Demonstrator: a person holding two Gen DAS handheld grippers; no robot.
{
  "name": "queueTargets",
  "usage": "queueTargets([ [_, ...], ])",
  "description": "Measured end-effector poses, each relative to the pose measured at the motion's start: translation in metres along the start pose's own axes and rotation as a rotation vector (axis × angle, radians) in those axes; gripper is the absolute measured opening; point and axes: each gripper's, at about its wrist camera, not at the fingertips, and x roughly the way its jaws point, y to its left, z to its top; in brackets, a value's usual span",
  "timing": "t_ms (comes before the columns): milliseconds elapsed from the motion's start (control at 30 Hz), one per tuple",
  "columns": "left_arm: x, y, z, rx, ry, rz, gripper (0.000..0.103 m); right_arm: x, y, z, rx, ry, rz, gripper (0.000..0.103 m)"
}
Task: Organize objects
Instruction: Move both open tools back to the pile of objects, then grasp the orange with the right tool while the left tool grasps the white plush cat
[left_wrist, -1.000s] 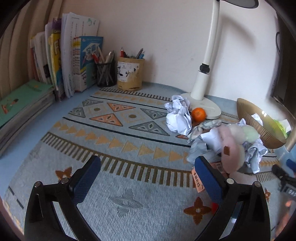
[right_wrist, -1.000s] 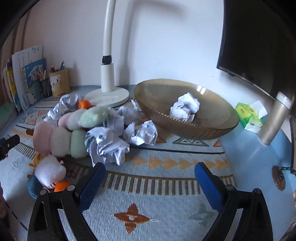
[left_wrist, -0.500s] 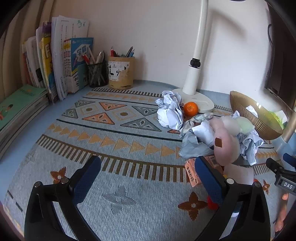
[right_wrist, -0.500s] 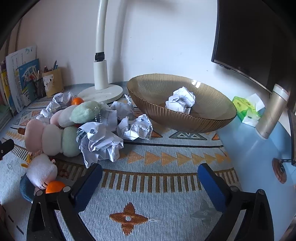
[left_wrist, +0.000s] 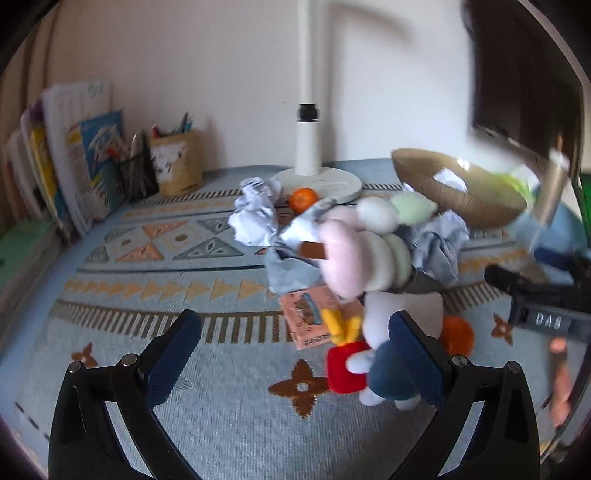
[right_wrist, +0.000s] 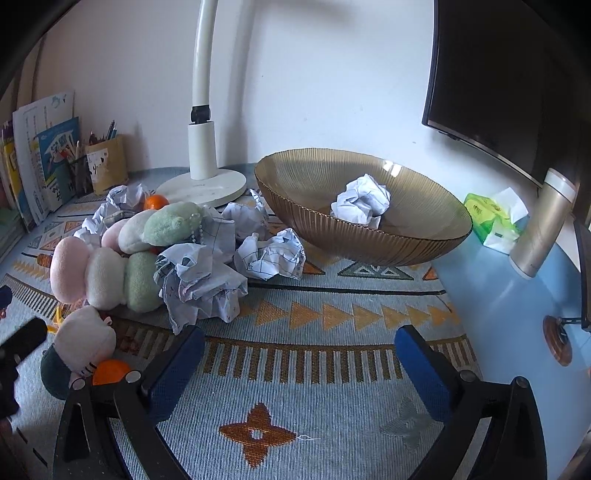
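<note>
A heap of clutter lies on the patterned mat: crumpled paper balls (right_wrist: 201, 282) (left_wrist: 255, 218), two pastel plush skewers (right_wrist: 107, 273) (left_wrist: 365, 254), a white plush toy (left_wrist: 391, 350) (right_wrist: 86, 339), oranges (left_wrist: 303, 199) (right_wrist: 155, 202) and a pink card (left_wrist: 314, 317). A brown ribbed bowl (right_wrist: 306, 221) (left_wrist: 476, 210) holds one paper ball (right_wrist: 360, 199). My left gripper (left_wrist: 295, 343) is open, its right finger just in front of the white plush toy. My right gripper (right_wrist: 301, 362) stands wide open above bare mat, near the paper heap.
A white lamp base (right_wrist: 207, 186) stands behind the heap. Books (left_wrist: 74, 158) and pen holders (left_wrist: 173, 168) line the back left. A green tissue pack (right_wrist: 487, 218), a beige cylinder (right_wrist: 543, 225) and a dark monitor (right_wrist: 509, 81) are at the right.
The left wrist view has swung right and closer to the heap; the white plush toy now sits beside its right finger. The right gripper opened slightly wider and stayed in place.
</note>
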Motion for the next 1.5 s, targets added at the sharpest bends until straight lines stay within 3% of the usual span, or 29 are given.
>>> queueTargets([
  [267,-0.006,-0.013,-0.003,0.081,-0.022,0.009,0.102,0.0,0.0,0.0,0.0,-0.004,0.012,0.103],
  [467,-0.007,-0.007,-0.001,0.065,0.0,-0.1,0.102,-0.003,0.0,-0.001,-0.004,-0.013,0.041,0.103],
  [533,-0.006,-0.003,-0.001,0.081,0.073,-0.245,0.102,-0.01,-0.003,-0.001,-0.024,-0.019,0.164,0.103],
  [567,-0.007,-0.003,-0.003,0.088,0.104,-0.303,0.102,-0.015,-0.007,-0.002,-0.044,0.003,0.321,0.103],
  [600,-0.012,-0.002,-0.005,0.1,0.108,-0.342,0.102,-0.017,-0.009,-0.004,-0.052,0.029,0.395,0.103],
  [667,-0.017,-0.003,-0.007,0.109,0.079,-0.324,0.102,-0.02,-0.005,-0.008,-0.091,0.082,0.475,0.103],
  [733,-0.007,-0.006,-0.005,0.073,0.127,-0.341,0.101,-0.022,0.004,-0.008,-0.119,0.103,0.493,0.103],
  [767,0.0,-0.006,-0.004,0.054,0.148,-0.342,0.095,-0.021,0.012,-0.008,-0.128,0.109,0.506,0.102],
  [800,0.007,-0.008,-0.004,0.045,0.181,-0.331,0.092,-0.02,0.02,-0.007,-0.139,0.115,0.516,0.093],
  [833,0.011,-0.008,-0.003,0.046,0.201,-0.325,0.08,-0.019,0.025,-0.008,-0.157,0.121,0.508,0.086],
  [867,0.014,-0.008,-0.003,0.042,0.216,-0.313,0.075,-0.014,0.035,-0.009,-0.197,0.135,0.486,0.073],
  [900,0.016,-0.008,-0.003,0.035,0.223,-0.295,0.075,-0.011,0.04,-0.01,-0.214,0.146,0.482,0.068],
  [1033,0.019,0.001,-0.004,-0.026,0.232,-0.354,0.069,0.003,0.04,-0.01,-0.178,0.16,0.483,0.067],
  [1233,0.016,-0.002,-0.005,0.001,0.223,-0.328,0.069,0.012,0.038,-0.011,-0.164,0.175,0.462,0.065],
  [1300,0.017,-0.008,-0.005,0.034,0.23,-0.31,0.07,0.018,0.05,-0.014,-0.216,0.209,0.423,0.047],
  [1367,0.019,-0.012,-0.004,0.061,0.24,-0.296,0.07,0.014,0.053,-0.015,-0.236,0.185,0.424,0.036],
  [1500,0.03,-0.022,-0.006,0.109,0.284,-0.216,0.07,0.012,0.047,-0.015,-0.207,0.147,0.368,0.036],
])
